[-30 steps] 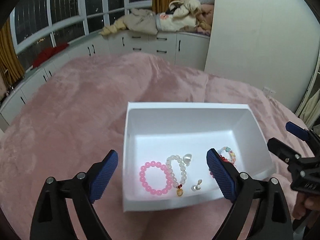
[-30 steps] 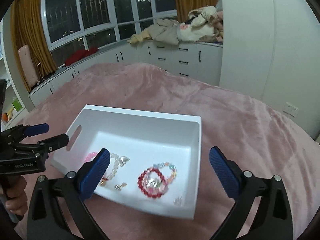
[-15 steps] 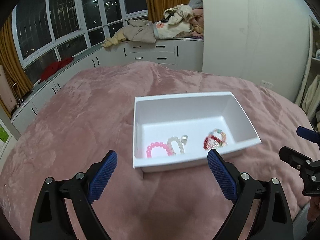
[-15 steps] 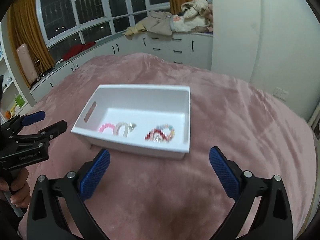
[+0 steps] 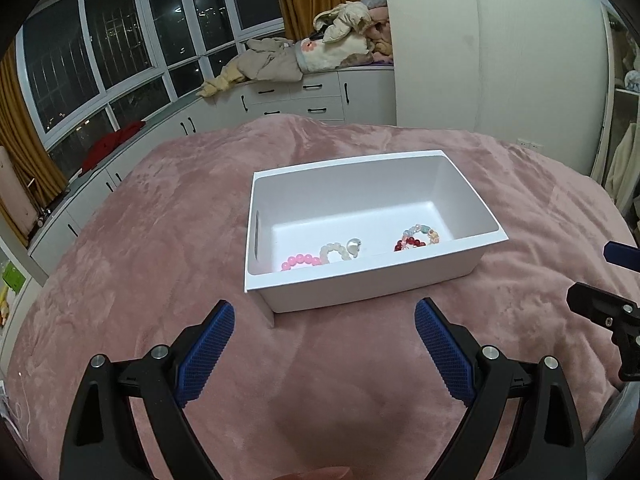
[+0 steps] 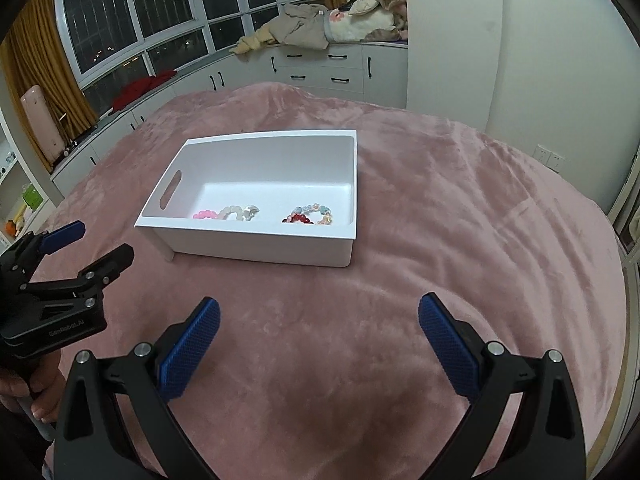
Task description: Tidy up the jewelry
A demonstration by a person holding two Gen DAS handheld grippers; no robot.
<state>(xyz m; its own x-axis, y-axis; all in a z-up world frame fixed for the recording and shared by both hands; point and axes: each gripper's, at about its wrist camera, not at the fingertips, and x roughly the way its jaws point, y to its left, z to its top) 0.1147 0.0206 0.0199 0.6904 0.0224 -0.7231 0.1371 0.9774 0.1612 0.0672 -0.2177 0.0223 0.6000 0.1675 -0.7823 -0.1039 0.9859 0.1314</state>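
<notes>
From the left wrist view, the left gripper (image 5: 322, 334) has drawn back from the white bin (image 5: 372, 280), jaws spread and empty above the pink blanket (image 5: 160, 240). Inside lie a pink bead bracelet (image 5: 300, 260), a white bead bracelet (image 5: 334, 250) and a red bracelet (image 5: 408, 243).

The right wrist view alone shows the bin's handle slot (image 6: 170, 189); the right gripper (image 6: 318, 326) is likewise released, well short of the bin.

Bracelets (image 5: 362, 246) in white bin (image 5: 372, 280), blanket (image 5: 168, 216) beneath

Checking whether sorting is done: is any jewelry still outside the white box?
None visible outside: the bracelets lie inside the white box; only bare pink blanket surrounds it.
</notes>
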